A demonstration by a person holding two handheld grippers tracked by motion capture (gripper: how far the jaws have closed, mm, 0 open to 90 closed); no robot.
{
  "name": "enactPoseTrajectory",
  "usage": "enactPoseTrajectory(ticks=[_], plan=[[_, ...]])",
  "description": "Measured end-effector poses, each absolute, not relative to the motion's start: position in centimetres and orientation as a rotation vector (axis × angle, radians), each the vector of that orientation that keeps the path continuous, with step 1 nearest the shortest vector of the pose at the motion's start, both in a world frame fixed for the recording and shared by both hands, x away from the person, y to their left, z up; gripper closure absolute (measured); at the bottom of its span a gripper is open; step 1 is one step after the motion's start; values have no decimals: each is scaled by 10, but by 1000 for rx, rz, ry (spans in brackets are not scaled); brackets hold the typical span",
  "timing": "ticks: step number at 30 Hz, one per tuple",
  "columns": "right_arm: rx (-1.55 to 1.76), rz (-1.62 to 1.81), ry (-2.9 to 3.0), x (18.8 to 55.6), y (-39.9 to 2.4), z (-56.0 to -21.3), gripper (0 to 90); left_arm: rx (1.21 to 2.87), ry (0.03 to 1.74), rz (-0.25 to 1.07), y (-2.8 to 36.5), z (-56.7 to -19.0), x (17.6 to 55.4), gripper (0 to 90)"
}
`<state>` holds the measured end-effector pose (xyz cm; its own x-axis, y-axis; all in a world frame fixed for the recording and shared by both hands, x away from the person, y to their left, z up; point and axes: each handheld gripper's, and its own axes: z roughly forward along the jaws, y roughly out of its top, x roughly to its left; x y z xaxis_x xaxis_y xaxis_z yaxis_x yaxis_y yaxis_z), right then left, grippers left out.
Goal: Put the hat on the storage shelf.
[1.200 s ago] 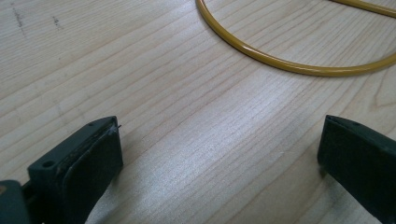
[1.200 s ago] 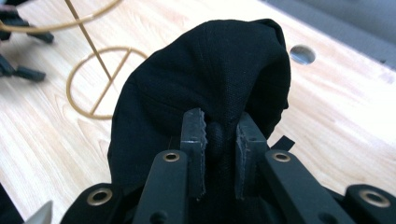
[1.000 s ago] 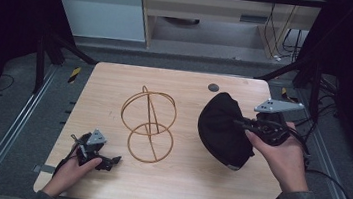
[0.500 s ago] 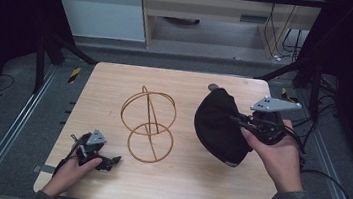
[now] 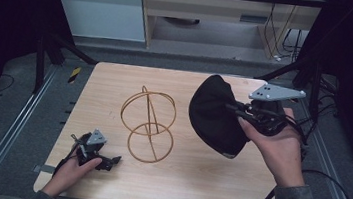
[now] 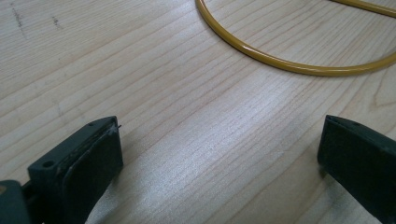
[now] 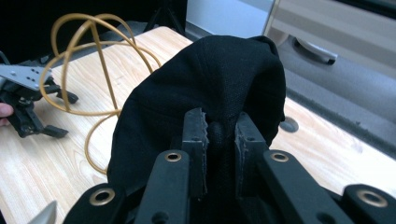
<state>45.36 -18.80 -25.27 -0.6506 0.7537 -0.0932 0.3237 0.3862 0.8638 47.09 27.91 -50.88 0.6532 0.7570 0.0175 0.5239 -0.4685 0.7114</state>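
- The black cap (image 5: 215,115) is held off the table, to the right of the wire stand (image 5: 148,125) and apart from it. Its crown faces the stand; its lower edge hangs down toward the table top.
- The right gripper (image 5: 237,111) is clamped on a fold of the cap's fabric. In the right gripper view the two toothed jaws pinch that fold between them, and the rest of the cap (image 7: 205,107) bulges beyond the tips.
- From the right gripper, the wire stand lies straight past the cap, on the far side of it. In my judgement, any move that sets the cap on the stand runs leftward across the table (image 5: 195,182) toward the stand's upper loop.
- The stand's long axis is upright: a round base ring lies flat on the table, and crossed loops rise above it.
- The left gripper (image 5: 107,162) rests on the table just left of the stand's base ring (image 6: 280,60). Its jaws stand wide apart with bare wood between them, holding nothing.
- The left gripper is the nearer one to the stand and is placed to steady the base ring.
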Motion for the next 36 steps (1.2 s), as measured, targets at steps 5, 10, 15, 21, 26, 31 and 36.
enactPoseTrajectory(ticks=[5, 10, 15, 21, 26, 31, 36], plan=[[880, 1182, 2165, 452, -178, -239, 783, 2180, 988, 435, 279, -509, 471, 0], [862, 1187, 2162, 452, -171, -230, 783, 2181, 986, 434, 279, -509, 471, 0], [850, 1179, 2170, 455, -164, -227, 783, 2182, 986, 433, 279, -509, 471, 0], [826, 1202, 2181, 455, -153, -221, 783, 2183, 986, 433, 279, -509, 471, 0], [810, 1211, 2192, 456, -146, -217, 783, 2183, 986, 433, 279, -509, 471, 0], [804, 1239, 2197, 456, -141, -216, 783, 2183, 986, 433, 279, -509, 471, 0], [777, 1241, 2211, 458, -132, -210, 783, 2183, 986, 432, 279, -509, 471, 0]])
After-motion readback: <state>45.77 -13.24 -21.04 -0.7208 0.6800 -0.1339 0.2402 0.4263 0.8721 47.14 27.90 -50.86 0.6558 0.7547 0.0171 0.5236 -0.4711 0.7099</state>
